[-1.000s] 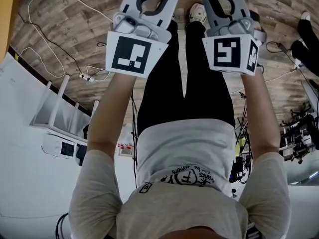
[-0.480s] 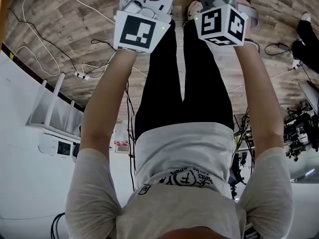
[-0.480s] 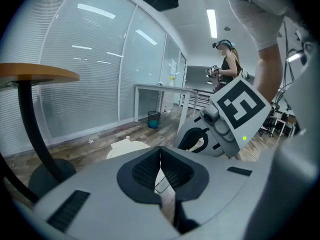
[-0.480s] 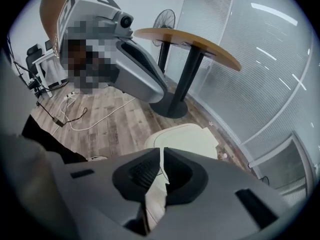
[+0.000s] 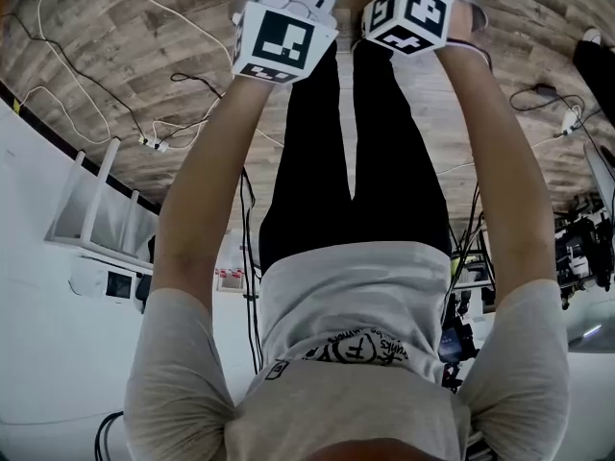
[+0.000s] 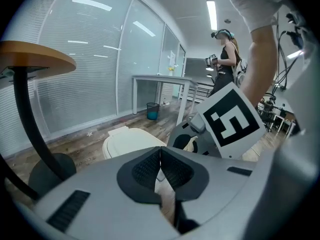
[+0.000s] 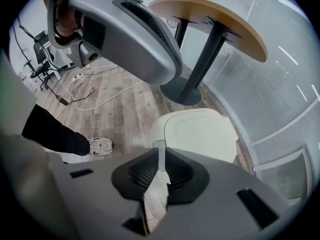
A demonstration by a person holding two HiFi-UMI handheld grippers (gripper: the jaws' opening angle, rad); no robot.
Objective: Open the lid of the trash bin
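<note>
The trash bin is a low cream bin with its lid down, standing on the wood floor ahead of both grippers. In the right gripper view the trash bin lies just beyond the jaws, beside a table pedestal. My left gripper is shut with nothing between its pads. My right gripper is also shut and empty, its pads almost meeting. Neither touches the bin. In the head view only the left marker cube and the right marker cube show at the top edge; the bin is hidden.
A round wooden table on a black pedestal stands next to the bin. Cables trail over the floor. A white table, a small blue basket and a person are farther off. My own shoe is near.
Both grippers have moved forward, toward the top edge of the head view. The right marker cube has turned and the two cubes are closer together.
</note>
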